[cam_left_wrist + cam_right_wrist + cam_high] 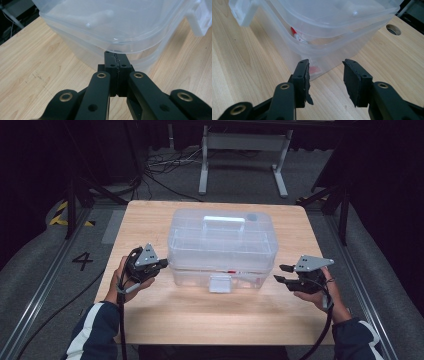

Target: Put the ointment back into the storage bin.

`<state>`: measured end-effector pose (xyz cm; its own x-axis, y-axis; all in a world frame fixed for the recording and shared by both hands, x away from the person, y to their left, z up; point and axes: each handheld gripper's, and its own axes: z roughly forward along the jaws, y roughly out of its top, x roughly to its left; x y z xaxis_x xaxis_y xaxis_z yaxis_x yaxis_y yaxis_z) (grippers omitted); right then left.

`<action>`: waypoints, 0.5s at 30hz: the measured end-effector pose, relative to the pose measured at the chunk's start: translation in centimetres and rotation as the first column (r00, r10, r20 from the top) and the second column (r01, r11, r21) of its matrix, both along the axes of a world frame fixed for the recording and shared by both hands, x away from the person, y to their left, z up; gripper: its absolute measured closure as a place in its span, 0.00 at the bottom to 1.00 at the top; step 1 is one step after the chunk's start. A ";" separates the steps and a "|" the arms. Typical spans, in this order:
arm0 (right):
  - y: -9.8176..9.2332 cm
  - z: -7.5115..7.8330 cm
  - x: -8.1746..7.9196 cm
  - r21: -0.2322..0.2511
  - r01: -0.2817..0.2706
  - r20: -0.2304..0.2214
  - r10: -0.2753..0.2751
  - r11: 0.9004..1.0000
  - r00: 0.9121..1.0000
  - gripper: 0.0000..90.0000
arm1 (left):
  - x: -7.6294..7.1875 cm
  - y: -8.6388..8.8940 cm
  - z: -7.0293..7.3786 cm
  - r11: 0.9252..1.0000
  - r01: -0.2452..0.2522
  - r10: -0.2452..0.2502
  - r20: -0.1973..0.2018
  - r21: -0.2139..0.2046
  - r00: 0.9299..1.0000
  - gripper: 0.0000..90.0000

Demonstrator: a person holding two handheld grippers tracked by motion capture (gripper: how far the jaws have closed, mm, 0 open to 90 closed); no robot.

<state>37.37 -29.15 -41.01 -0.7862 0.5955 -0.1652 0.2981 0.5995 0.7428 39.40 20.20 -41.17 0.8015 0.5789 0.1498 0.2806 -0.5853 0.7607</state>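
A clear plastic storage box (222, 247) sits in the middle of the wooden table (200, 320), its lid down and its white front latch (220, 283) facing the person, and both hands are drawn up to its two near corners. The left gripper (159, 265) has its jaws pressed together with nothing between them, the tips right against the box's corner just under the overhanging lid rim, as the left gripper view (117, 60) makes plain. The right gripper (282, 273) stands with its jaws apart and empty, a short way off the box's other near corner; in the right gripper view (325, 71) the corner of the box lies just ahead of the gap and neither pad touches it. To my eye the work is only beginning: the latch looks to be fastened, the lid is seated, and nothing has been lifted or taken out. A red-and-white pen-like item (297, 36) lies inside on the bottom, seen through the wall, along with something small and red near the corner that I can't make out. What seems left is nearly everything: getting a hold, freeing the latch, raising the lid. The tabletop is pale wood grain, otherwise bare, with a round cable hole (393, 29) toward one far corner. Around it the room is dim, grey carpet underfoot, black drapes at the sides, loose cables (165, 167) trailing on the floor beyond, a white metal stand frame (245, 155) behind, yellow-black hazard tape (62, 215) and a painted numeral four (82, 261) off to the left.
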 end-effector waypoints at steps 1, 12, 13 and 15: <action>0.0 0.0 0.0 -0.002 0.000 0.000 0.000 1.000 1.000 0.62 | 0.0 0.0 0.0 1.000 0.000 0.000 -0.001 -0.001 1.000 1.00; 0.1 -0.2 -0.2 -0.008 0.002 -0.004 -0.002 1.000 1.000 0.56 | -0.3 0.4 -0.7 1.000 -0.010 0.010 -0.013 0.029 1.000 0.99; 0.1 -0.3 -0.2 -0.010 -0.001 -0.009 0.000 1.000 1.000 0.55 | -0.4 0.4 -0.7 0.999 -0.007 0.008 -0.012 0.032 1.000 0.98; 0.1 -0.4 -0.3 -0.023 0.002 0.000 -0.002 1.000 1.000 0.54 | -0.5 0.4 -0.8 0.999 -0.009 0.009 -0.016 0.040 1.000 0.96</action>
